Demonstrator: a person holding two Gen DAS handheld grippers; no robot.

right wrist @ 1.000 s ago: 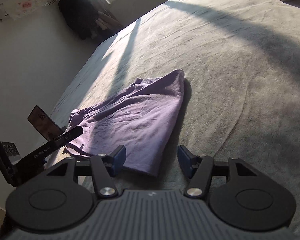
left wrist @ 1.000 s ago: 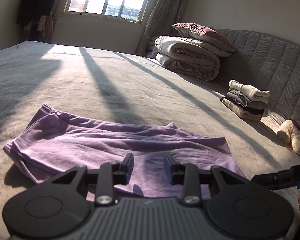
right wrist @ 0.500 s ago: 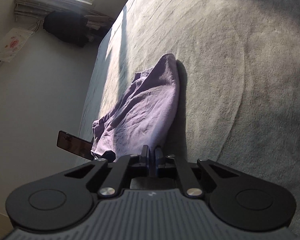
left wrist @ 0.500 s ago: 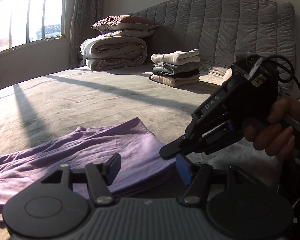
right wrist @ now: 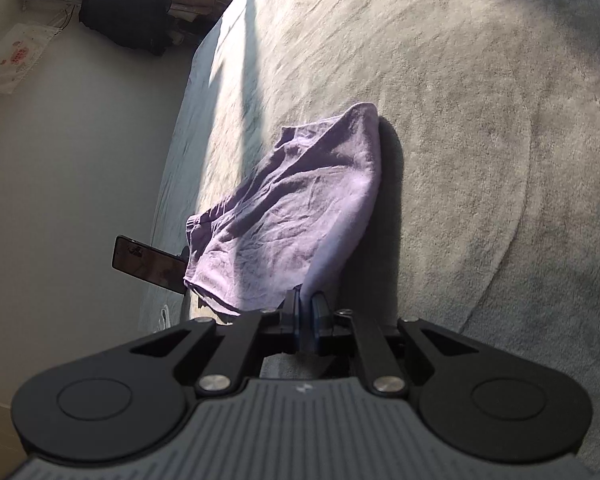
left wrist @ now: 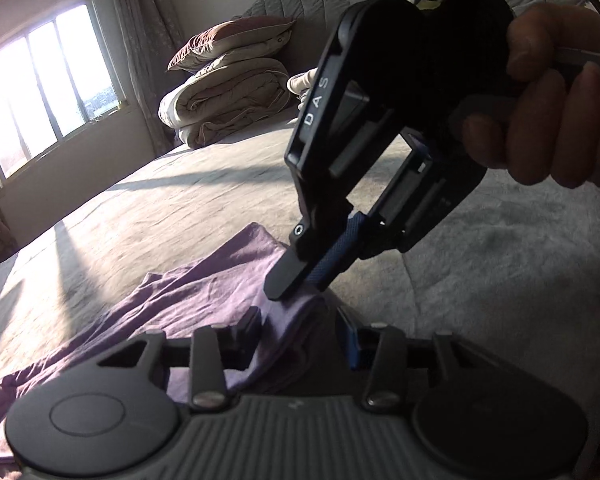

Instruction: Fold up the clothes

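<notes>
A purple garment [left wrist: 204, 300] lies folded on the grey bed. In the right wrist view it [right wrist: 300, 208] rises from the bed toward the jaws. My right gripper [right wrist: 306, 312] is shut on the garment's near corner and lifts it a little. It also shows in the left wrist view [left wrist: 300, 280], pinching that same corner from above. My left gripper [left wrist: 300, 330] is open, its fingers on either side of the same raised corner, right below the right gripper.
The grey bed [right wrist: 480, 140] spreads around. Folded quilts and a pillow [left wrist: 228, 92] lie by the padded headboard. A phone [right wrist: 148, 264] stands at the bed's left edge. A dark bag [right wrist: 128, 16] sits by the wall.
My right gripper has lifted the pinched corner a little. My left gripper has moved in close under it, so the corner now sits between its open fingers.
</notes>
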